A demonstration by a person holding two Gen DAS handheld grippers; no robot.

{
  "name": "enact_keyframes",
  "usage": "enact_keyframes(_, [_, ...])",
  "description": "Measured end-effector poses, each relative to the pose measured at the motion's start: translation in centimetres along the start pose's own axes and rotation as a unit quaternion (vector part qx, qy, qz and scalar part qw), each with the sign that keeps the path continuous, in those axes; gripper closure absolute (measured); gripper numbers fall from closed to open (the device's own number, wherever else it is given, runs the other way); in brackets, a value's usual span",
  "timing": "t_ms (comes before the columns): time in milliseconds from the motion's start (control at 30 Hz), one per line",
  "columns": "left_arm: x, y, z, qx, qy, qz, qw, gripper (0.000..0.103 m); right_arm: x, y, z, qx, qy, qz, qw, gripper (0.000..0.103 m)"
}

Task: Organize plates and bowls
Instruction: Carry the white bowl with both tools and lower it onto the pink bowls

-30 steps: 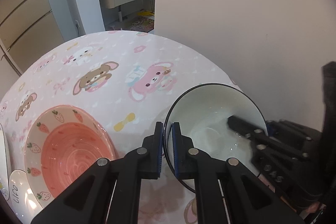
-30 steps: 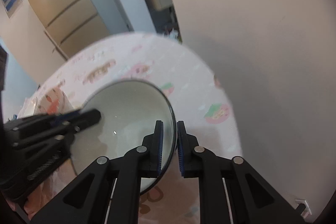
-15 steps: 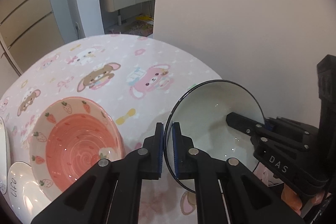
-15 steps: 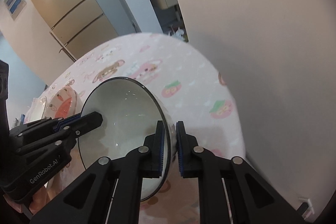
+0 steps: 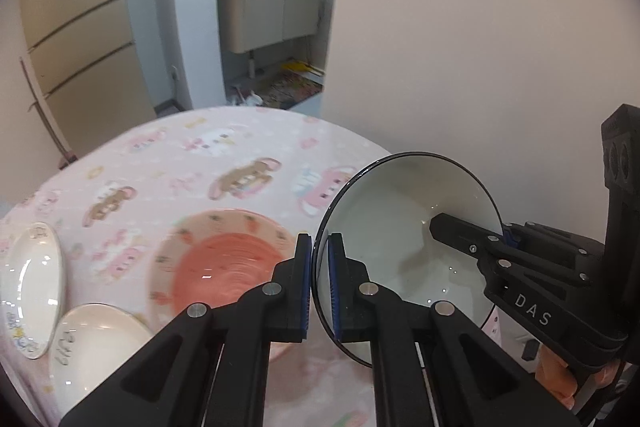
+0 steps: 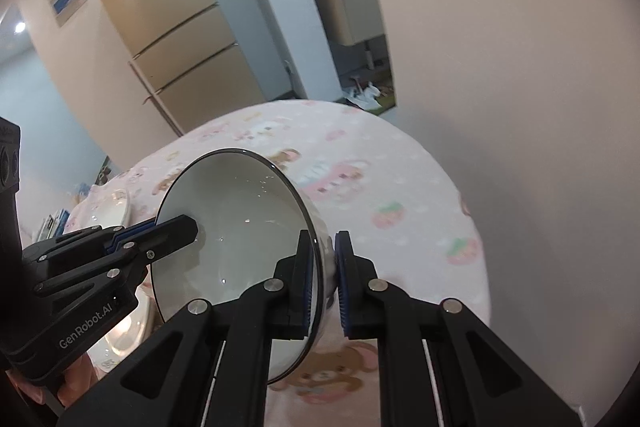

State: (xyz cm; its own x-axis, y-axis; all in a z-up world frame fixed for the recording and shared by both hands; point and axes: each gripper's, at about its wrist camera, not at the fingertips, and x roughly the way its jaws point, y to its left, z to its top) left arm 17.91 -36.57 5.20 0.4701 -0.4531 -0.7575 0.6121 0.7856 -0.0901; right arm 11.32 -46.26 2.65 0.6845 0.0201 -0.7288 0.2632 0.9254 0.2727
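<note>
A white bowl with a thin black rim (image 5: 404, 235) is held in the air above the round table, pinched from both sides. My left gripper (image 5: 319, 283) is shut on its near-left rim. My right gripper (image 6: 323, 279) is shut on the opposite rim; the bowl (image 6: 236, 227) fills the middle of the right wrist view. The right gripper's fingers (image 5: 464, 235) reach into the bowl from the right in the left wrist view. A pink strawberry bowl (image 5: 224, 263) sits on the table just left of the held bowl.
The round table (image 5: 168, 163) has a pink cartoon-bear cloth. Two white dishes (image 5: 30, 283) (image 5: 96, 343) lie at its left edge. A plain wall (image 5: 480, 47) stands close on the right. A fridge (image 6: 160, 19) and a bathroom doorway lie beyond.
Both grippers have lifted the white bowl higher off the table and moved it left toward the pink bowl. More of the room beyond shows now. Both grips are unchanged.
</note>
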Motion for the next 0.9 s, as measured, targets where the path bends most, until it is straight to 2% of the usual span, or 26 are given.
enact_keyframes(233, [-3.5,3.6,0.2,-0.026,-0.027,0.021,0.9991,0.095,-0.3,4.9,1.2,-0.038,-0.015,0.017,0.999,0.092])
enact_keyframes(467, [-5.3,6.0,-0.5,-0.042,-0.036,0.037,0.9978,0.095,0.5,8.5,1.5,-0.063,-0.011,0.029,0.998,0.092])
enact_keyframes(900, [-5.8,8.8,-1.6,-0.062,-0.034,0.044,0.9965,0.095,1.8,11.0,1.0,-0.082,0.001,0.032,0.996,0.092])
